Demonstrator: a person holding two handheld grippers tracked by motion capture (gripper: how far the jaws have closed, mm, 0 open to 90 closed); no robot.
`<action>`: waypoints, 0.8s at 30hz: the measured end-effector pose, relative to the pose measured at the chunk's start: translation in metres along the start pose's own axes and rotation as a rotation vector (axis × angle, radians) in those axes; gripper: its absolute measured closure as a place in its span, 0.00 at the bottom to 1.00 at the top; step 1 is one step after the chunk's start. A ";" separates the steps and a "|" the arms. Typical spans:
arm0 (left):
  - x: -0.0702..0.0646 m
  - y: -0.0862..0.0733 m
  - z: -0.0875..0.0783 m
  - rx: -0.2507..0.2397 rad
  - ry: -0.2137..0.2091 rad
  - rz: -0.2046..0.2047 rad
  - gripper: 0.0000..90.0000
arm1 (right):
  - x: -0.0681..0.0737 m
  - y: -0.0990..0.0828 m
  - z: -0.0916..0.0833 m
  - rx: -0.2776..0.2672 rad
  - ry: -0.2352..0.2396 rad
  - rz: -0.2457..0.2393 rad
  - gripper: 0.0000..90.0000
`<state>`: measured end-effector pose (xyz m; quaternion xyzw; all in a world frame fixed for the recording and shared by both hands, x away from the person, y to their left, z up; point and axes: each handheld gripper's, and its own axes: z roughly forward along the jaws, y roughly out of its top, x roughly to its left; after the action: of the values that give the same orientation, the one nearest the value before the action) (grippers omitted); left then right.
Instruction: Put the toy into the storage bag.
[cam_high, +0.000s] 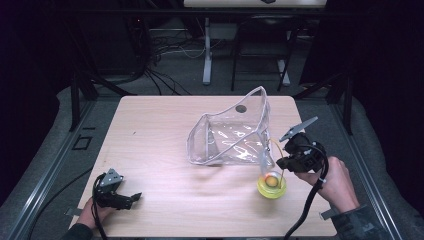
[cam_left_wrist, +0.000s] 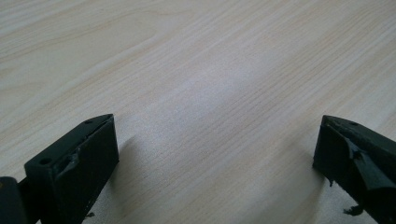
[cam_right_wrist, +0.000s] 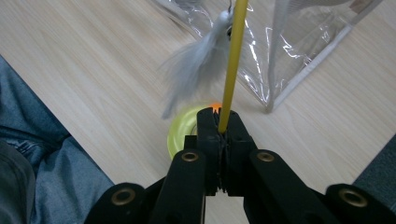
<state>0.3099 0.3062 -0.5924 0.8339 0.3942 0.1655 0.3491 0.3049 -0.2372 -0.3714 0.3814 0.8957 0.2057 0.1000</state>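
Right now we see the right hand-held gripper (cam_right_wrist: 223, 130) clenched on a thin yellow stick (cam_right_wrist: 232, 60), its jaws pressed together around the stick's lower end. In the right gripper view the stick runs straight up from the jaws, and a tuft of pale grey feathers (cam_right_wrist: 196, 60) hangs from near its top, blurred, drooping down to the left of the stick. Just behind the jaws sits a small yellow-green ring-shaped dish (cam_right_wrist: 183, 128) with an orange ball (cam_right_wrist: 215, 107) in it; we cannot tell whether the stick touches either. From the high view the dish (cam_high: 271, 188) rests on the light wooden counter (cam_high: 160, 150) near its right front, close beside the right hand-held gripper (cam_high: 283, 161), which the person's right hand (cam_high: 335, 182) holds. A clear plastic pouch (cam_high: 232, 132) with pale edging stands open at the counter's middle, its front corner near the dish.

The left hand-held gripper (cam_high: 131, 199) rests low at the counter's left front, held by the left hand (cam_high: 92, 212), well apart from the pouch. Its jaws stand wide and released, with bare wood (cam_left_wrist: 210, 93) between them
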 end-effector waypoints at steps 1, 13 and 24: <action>0.000 0.000 0.000 0.000 0.000 0.000 0.00 | 0.000 0.000 0.000 0.000 0.000 0.000 0.98; 0.000 0.000 0.000 0.000 0.001 -0.001 0.00 | -0.031 0.006 -0.003 0.120 -0.032 0.041 0.98; 0.000 0.000 0.000 0.000 0.001 -0.001 0.00 | -0.052 0.019 -0.002 0.166 -0.047 0.073 0.98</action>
<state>0.3099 0.3062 -0.5924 0.8337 0.3946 0.1656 0.3491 0.3526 -0.2634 -0.3600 0.4254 0.8926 0.1253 0.0813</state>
